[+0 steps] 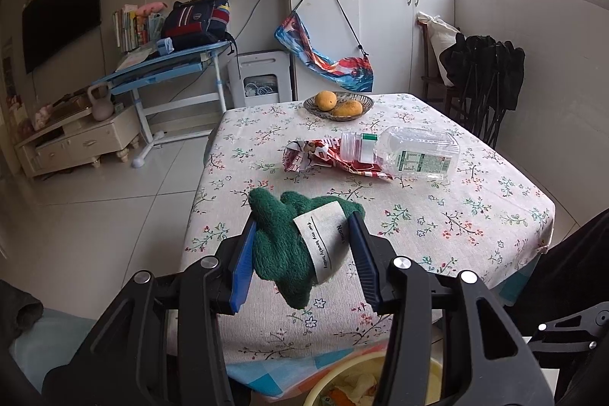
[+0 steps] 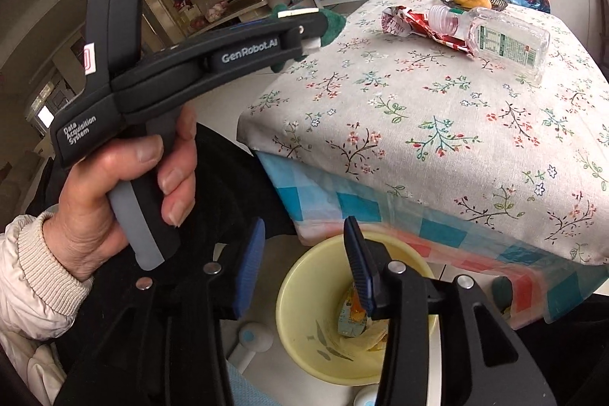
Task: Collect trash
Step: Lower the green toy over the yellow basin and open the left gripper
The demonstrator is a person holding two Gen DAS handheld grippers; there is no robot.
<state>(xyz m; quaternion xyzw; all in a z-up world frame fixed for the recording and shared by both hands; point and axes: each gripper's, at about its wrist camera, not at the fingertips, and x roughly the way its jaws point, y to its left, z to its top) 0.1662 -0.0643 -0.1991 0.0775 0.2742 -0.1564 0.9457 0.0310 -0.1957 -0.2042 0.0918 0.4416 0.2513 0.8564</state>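
Hovering right gripper (image 2: 304, 265) over bin (image 2: 304, 341) rim.

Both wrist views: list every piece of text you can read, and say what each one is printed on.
"GenRobot.AI": side of the left hand-held gripper.
"Data Acquisition System": rear of its body.
"Name:" and "for my lovely": white tag on the green knitted item; the rest is unclear.
Green bottle label: too small to read.
Red wrapper: print crumpled, unreadable.
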